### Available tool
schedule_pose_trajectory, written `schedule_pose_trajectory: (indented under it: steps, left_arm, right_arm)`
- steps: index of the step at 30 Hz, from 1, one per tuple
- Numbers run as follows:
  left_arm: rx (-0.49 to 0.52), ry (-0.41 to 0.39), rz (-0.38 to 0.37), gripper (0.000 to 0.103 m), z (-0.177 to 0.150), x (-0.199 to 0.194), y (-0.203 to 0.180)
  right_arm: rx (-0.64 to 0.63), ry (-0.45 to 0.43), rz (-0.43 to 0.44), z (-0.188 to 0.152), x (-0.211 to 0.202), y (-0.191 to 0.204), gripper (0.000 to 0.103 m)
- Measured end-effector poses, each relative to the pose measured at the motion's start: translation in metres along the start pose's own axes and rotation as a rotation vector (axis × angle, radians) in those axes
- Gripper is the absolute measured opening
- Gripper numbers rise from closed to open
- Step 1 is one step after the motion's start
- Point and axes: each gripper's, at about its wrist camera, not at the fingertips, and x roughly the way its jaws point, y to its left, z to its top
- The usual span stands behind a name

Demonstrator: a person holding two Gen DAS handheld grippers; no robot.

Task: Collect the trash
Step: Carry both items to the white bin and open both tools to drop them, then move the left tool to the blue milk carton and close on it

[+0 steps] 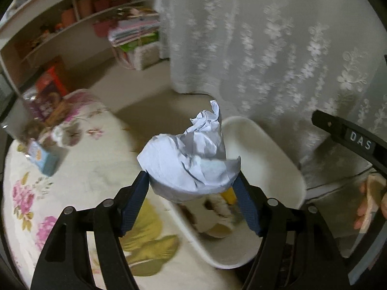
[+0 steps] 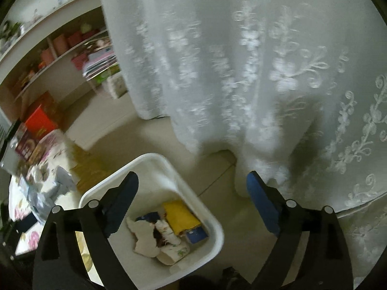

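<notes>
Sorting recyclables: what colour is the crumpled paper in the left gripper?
White, crumpled paper, clearest in the left wrist view.

Crumpled white paper wad (image 1: 191, 159), bulky w/ a twisted peak pointing up, is sitting pinched betw. the left gripper's (image 1: 192, 181) blue pads, hanging over the near rim of the bin. White plastic bin (image 2: 212, 224), rectangular w/ rounded corners, is standing upright on the floor beside the floral rug's edge. It is holding trash at the bottom: yellow flat packet (image 2: 180, 215), blue item (image 2: 197, 234) touching it, and crumpled white/printed wrappers (image 2: 167, 239) piled alongside.
</notes>
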Motion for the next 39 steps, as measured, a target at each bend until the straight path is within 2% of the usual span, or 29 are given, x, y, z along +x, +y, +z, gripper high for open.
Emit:
schedule_pose_trajectory:
  steps: [4, 7, 11, 17, 21, 24, 31, 39]
  left_arm:
    - [-0.019, 0.033, -0.043, 0.077, 0.004, 0.007, -0.013]
    - [-0.031, 0.042, -0.047, 0.078, 0.005, 0.008, -0.012]
    - [-0.047, 0.042, -0.001, 0.078, 0.004, 0.01, 0.002]
    - [-0.073, 0.056, 0.106, 0.078, 0.002, 0.015, 0.04]
    - [-0.089, 0.083, 0.218, 0.078, 0.0, 0.023, 0.08]
    - [-0.147, 0.104, 0.28, 0.078, -0.004, 0.03, 0.119]
    - [-0.278, 0.123, 0.4, 0.078, -0.005, 0.038, 0.201]
    - [-0.459, 0.136, 0.499, 0.078, 0.014, 0.05, 0.286]
  right_arm:
    - [0.053, -0.008, -0.019, 0.006, 0.0, -0.019, 0.092]
    - [0.079, -0.015, -0.024, 0.009, -0.001, -0.023, 0.094]
    - [0.065, -0.018, -0.023, 0.01, -0.001, -0.014, 0.096]
    - [-0.041, 0.016, 0.005, 0.006, 0.003, 0.027, 0.096]
    - [-0.085, 0.04, 0.047, 0.004, 0.005, 0.053, 0.096]
    - [-0.125, 0.047, 0.067, 0.001, 0.004, 0.075, 0.096]
    - [-0.196, 0.065, 0.112, -0.004, 0.007, 0.117, 0.096]
    - [-0.265, 0.092, 0.149, -0.01, 0.015, 0.158, 0.096]
